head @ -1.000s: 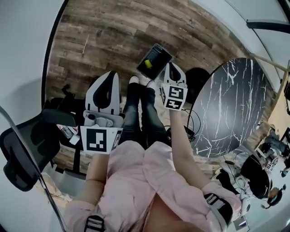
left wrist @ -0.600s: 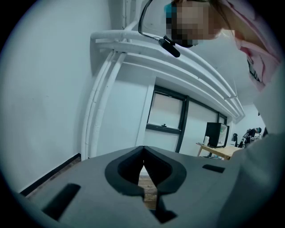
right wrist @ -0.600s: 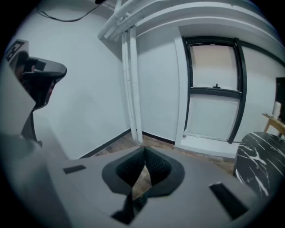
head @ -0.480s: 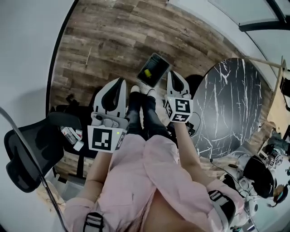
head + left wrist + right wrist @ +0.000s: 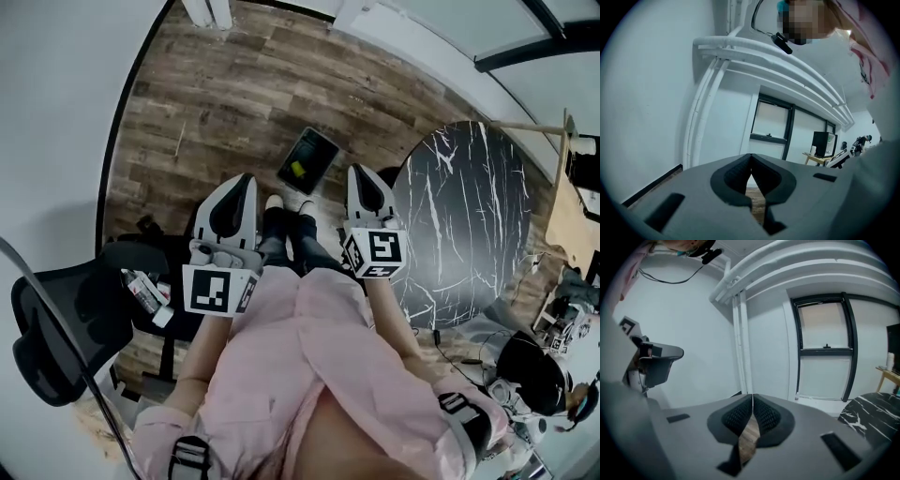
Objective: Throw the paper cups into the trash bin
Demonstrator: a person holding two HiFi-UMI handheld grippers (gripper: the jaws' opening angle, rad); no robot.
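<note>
The trash bin [image 5: 307,160] is a dark rectangular box on the wood floor, just ahead of the person's feet, with something yellow lying inside. No paper cup shows in any view. My left gripper [image 5: 246,180] is held in front of the body at the left, jaws closed tip to tip with nothing between them. My right gripper [image 5: 362,172] is level with it on the right, also shut and holding nothing. In the left gripper view my left gripper [image 5: 751,158] points at a white wall and windows. In the right gripper view my right gripper [image 5: 752,398] does too.
A round black marble table [image 5: 478,220] stands to the right of the right gripper. A black office chair [image 5: 56,323] is at the left, with a dark base and small items [image 5: 142,292] beside it. White walls border the wood floor [image 5: 216,103].
Both grippers have drawn back toward the body, and the bin now lies farther ahead of them. The jaws stay shut throughout.
</note>
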